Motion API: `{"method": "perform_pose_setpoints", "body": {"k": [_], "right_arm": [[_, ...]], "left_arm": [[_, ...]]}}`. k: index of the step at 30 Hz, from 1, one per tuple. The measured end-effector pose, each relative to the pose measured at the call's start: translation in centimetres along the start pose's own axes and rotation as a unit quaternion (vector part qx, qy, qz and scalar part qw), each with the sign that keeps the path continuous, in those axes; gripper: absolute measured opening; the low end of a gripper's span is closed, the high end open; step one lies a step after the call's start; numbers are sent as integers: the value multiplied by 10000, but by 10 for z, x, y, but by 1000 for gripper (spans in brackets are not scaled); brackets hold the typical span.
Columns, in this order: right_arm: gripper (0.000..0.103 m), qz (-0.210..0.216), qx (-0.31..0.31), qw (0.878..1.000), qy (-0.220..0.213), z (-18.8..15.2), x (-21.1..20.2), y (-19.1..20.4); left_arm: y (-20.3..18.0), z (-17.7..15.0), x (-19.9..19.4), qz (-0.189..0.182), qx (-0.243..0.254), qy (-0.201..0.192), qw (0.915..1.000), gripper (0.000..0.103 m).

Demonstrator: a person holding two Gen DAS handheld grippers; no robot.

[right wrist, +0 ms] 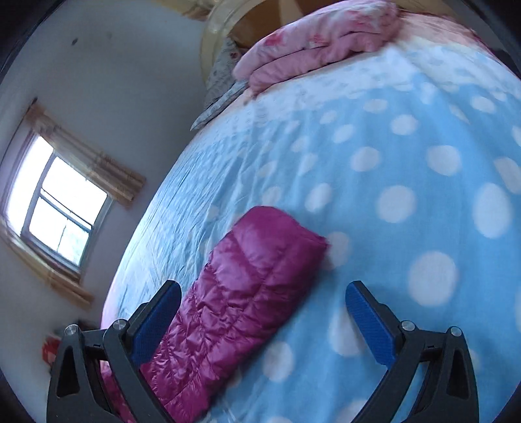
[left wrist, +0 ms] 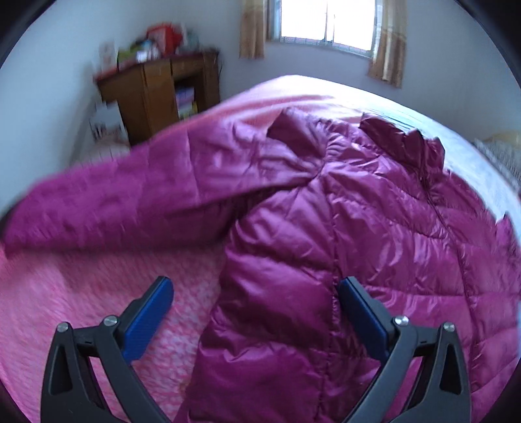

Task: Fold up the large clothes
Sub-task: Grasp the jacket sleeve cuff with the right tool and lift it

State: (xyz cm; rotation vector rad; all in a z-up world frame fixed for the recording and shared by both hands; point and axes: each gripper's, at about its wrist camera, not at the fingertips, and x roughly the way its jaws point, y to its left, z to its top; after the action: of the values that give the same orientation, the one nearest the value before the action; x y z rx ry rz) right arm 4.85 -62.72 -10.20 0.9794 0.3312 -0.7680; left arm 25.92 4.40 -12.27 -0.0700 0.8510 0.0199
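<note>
Item: magenta puffer jacket [left wrist: 325, 227], spread front-up on the bed, collar [left wrist: 400, 136] toward the window [left wrist: 325, 22]. Your left gripper [left wrist: 257, 293] hangs over the jacket's lower side edge with jaws wide apart, nothing between them; one blue pad sits over the pink quilt [left wrist: 81, 293], the other over the jacket body. The near sleeve [left wrist: 114, 195] runs out sideways to your left, its long axis across your line of reach. Your right gripper [right wrist: 263, 299] is likewise spread and empty, and the other sleeve [right wrist: 234, 299] lies just ahead, its long axis running away from the left finger, cuff end farthest, on the blue dotted blanket [right wrist: 390, 162]. Only the right view shows that cuff; only the left shows collar and body.
</note>
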Motion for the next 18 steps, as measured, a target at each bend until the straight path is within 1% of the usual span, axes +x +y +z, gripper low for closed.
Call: {"method": "perform_pose_setpoints", "body": {"k": [1,2,4,6,8,9,11,13,14,15,16,18], "right_arm": [[101,-57,-82,9999,23,-1,7,5],[101,-248,-229,9994,-6,-2,14,13],[101,-461,-434,9980,-91,-6,20,20],[91,-659,-538,9963,-146,-8,22,24],[59,-894,-602,9941,-83,-6,24,23],[52,-919,-609,9939,-36,-2,26,17],[23,-982,-709,9926,121,5,30,12],[17,-936,-838,9918,249,8,30,13],[12,-938,-971,9904,295,9,29,16],[10,-882,-1142,9891,292,9,23,23],[9,-842,-1289,9878,235,9,16,31],[9,-682,-1629,9843,-37,8,-6,55]], "left_arm": [[6,-1,-1,-110,-154,-15,9998,103],[7,-1,-3,-154,-190,-43,9997,103],[5,-3,-6,-97,-136,-40,9999,103],[1,-2,-2,36,-32,-16,10000,103],[-4,-2,-1,161,65,0,9998,103],[-4,-3,-2,174,77,-5,9998,103],[0,-2,-2,128,46,-33,9999,103],[0,-2,-2,116,39,-51,9999,103],[0,-2,-2,127,50,-48,9999,103],[0,-2,-2,134,59,-43,9999,103],[0,-2,-2,129,57,-44,9999,103],[-1,-2,-2,133,55,-50,9999,103]]}}
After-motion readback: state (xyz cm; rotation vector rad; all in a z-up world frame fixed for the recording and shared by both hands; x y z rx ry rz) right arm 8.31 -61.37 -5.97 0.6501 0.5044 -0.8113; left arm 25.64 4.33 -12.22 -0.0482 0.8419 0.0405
